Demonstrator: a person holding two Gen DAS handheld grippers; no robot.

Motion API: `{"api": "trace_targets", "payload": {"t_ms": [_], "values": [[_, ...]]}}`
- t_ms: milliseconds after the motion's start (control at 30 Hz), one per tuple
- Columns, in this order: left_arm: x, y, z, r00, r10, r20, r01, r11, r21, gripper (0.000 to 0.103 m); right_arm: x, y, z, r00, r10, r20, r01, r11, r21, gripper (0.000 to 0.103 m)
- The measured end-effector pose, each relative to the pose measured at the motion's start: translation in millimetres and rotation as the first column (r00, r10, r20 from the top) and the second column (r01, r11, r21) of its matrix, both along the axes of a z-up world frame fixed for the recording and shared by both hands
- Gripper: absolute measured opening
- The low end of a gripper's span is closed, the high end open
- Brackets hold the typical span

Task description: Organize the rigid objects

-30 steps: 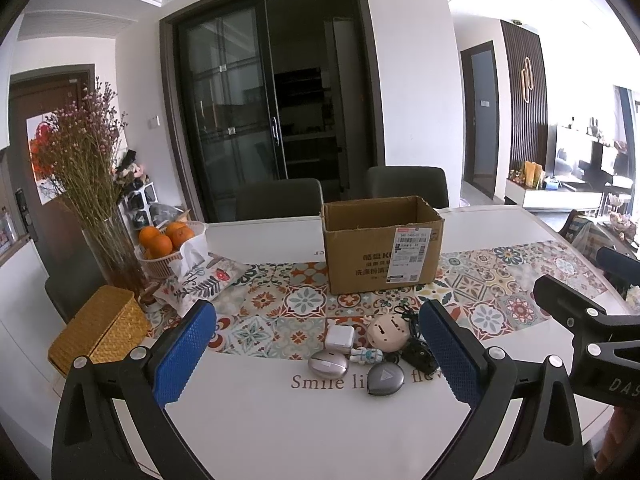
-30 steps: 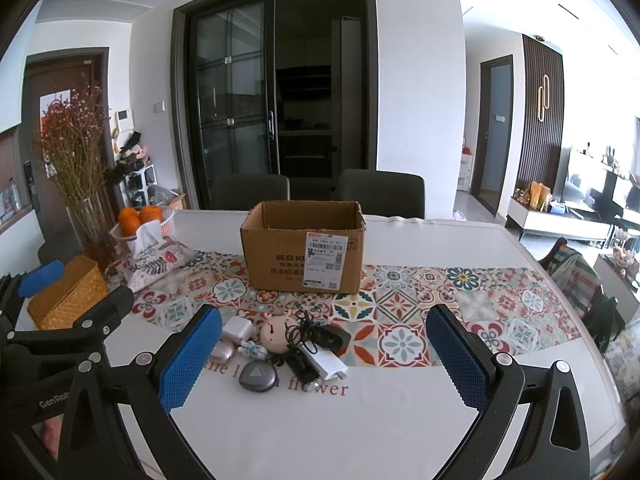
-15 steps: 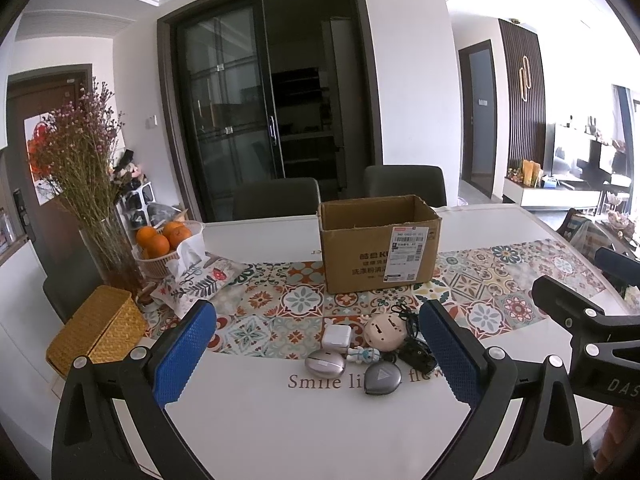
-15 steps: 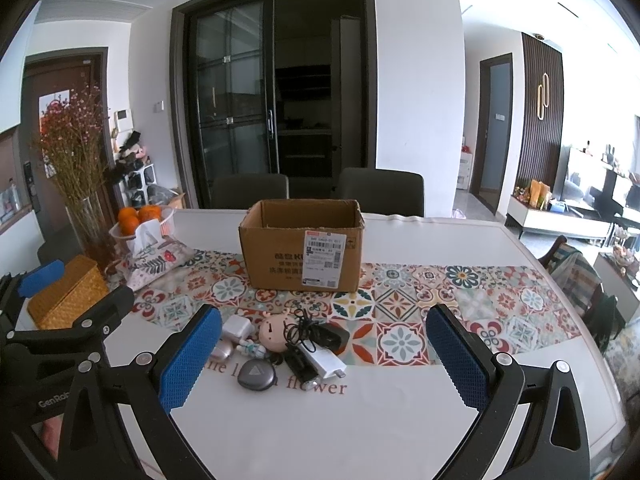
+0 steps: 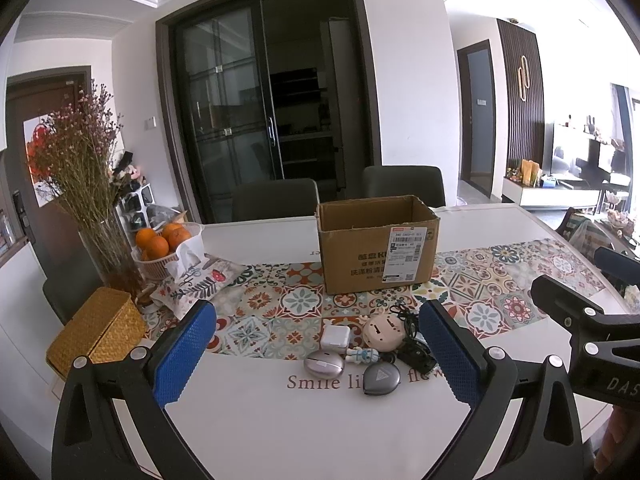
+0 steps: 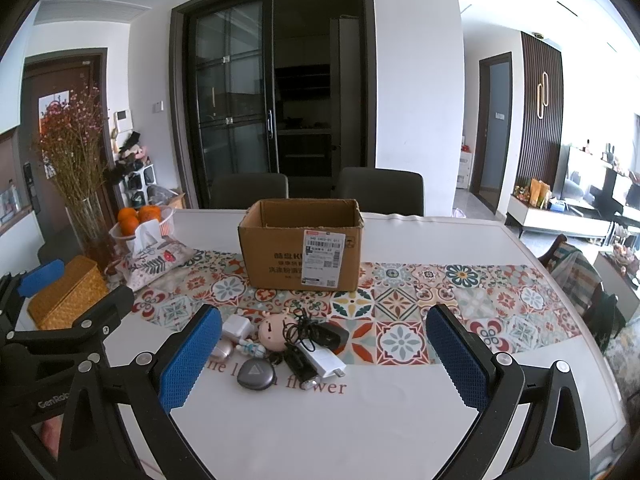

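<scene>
A cluster of small rigid objects lies on the table in front of an open cardboard box (image 5: 376,240) (image 6: 300,248): a white square charger (image 5: 335,336) (image 6: 237,329), a pink round case (image 5: 379,332) (image 6: 274,329), a grey oval case (image 5: 323,364), a dark grey rounded triangle case (image 5: 382,377) (image 6: 255,374), a small white figure (image 5: 362,356), black cables with a black adapter (image 6: 320,332) and a white plug (image 6: 326,362). My left gripper (image 5: 316,354) is open and empty, above the table short of the cluster. My right gripper (image 6: 320,358) is open and empty, likewise short of it.
A patterned runner (image 5: 500,276) crosses the white table (image 6: 360,432). At the left stand a wicker box (image 5: 96,332), a floral tissue pouch (image 5: 196,284), a basket of oranges (image 5: 164,240) and a vase of dried flowers (image 5: 100,240). Two chairs (image 6: 380,190) stand behind the table.
Both views have shifted only slightly; the objects sit a little lower and left in the frames. Both grippers stay open and empty.
</scene>
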State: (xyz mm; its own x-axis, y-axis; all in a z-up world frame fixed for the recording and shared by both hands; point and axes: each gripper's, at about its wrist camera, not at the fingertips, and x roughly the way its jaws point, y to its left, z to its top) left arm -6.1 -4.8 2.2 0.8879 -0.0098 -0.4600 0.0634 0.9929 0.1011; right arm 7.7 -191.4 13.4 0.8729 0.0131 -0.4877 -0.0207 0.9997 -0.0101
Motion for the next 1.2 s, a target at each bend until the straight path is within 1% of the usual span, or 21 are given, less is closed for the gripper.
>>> {"api": "trace_targets", "payload": {"t_ms": [600,700,833,967,1033,1200], "values": [[-4,4,-1,1.0,0.003,0.001,-0.003,1.0,-0.007,0.103,-3,-2,-1,1.0,0.005,-0.002,-0.005,1.0,0.003,0.102],[-1,4,-5,1.0,0.002,-0.017,-0.002,1.0,-0.011,0.103,-4,-2,-3,1.0,0.006,-0.009,-0.006,1.0,0.003,0.102],[7,1,-17,0.997,-0.011,-0.071,0.01,1.0,-0.016,0.103,0,-3,-12,0.999,0.003,-0.034,-0.003,1.0,0.004,0.102],[14,-6,-30,0.994,-0.01,-0.107,0.01,1.0,0.0,0.103,10,-8,-26,0.997,0.002,-0.076,-0.002,1.0,0.003,0.102],[19,-9,-38,0.991,-0.016,-0.131,0.015,1.0,-0.007,0.103,14,-9,-34,0.996,0.003,-0.095,-0.003,1.0,0.004,0.102],[34,-19,-64,0.983,-0.012,-0.185,0.012,1.0,-0.004,0.103,30,-18,-57,0.988,0.009,-0.152,-0.007,1.0,0.014,0.102]]}}
